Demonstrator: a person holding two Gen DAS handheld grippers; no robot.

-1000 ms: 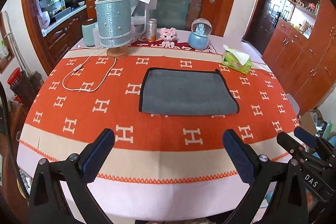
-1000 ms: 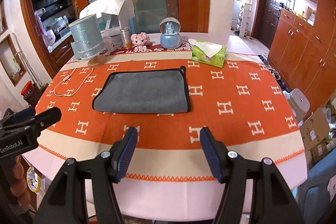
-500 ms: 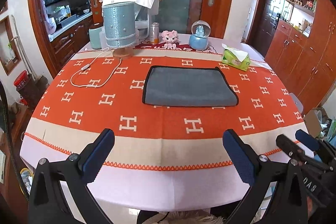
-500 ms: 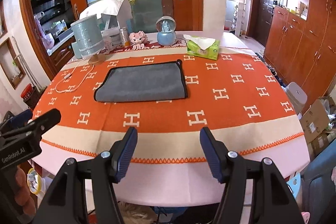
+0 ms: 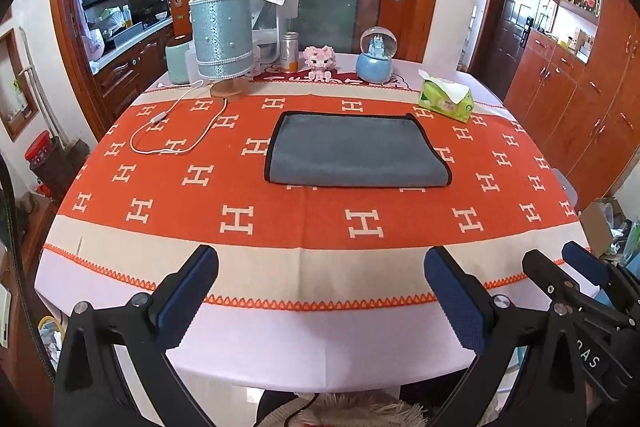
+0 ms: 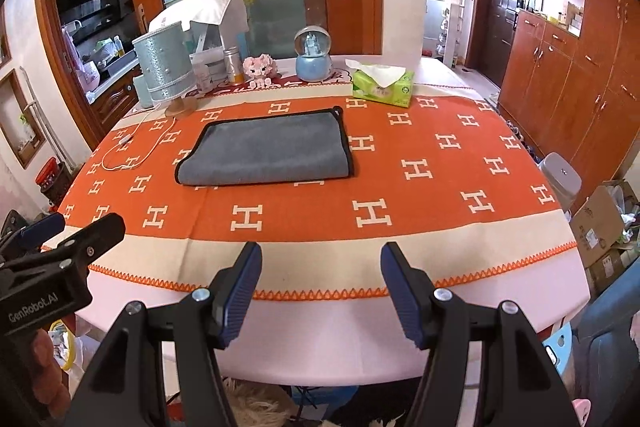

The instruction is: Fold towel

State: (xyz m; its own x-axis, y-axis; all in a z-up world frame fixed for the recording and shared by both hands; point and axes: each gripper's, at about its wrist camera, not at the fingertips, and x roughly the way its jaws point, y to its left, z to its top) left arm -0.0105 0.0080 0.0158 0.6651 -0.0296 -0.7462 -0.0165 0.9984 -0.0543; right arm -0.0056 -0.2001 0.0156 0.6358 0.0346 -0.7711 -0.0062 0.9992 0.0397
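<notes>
Both grippers, left gripper [image 5: 320, 291] and right gripper [image 6: 320, 287], are hanging wide apart and holding nothing over the table's near edge. Well beyond them, the folded grey towel [image 5: 354, 153] is lying flat on the orange H-patterned tablecloth [image 5: 240, 219], with a tissue box [image 5: 446, 99] and snow globe [image 5: 378, 55] sitting behind, wooden cabinets [image 6: 560, 67] lining the room.

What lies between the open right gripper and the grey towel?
Nothing but tablecloth: the right wrist view shows bare cream border and orange H-patterned cloth between the right gripper and the towel. The left wrist view shows the same before the left gripper.
</notes>
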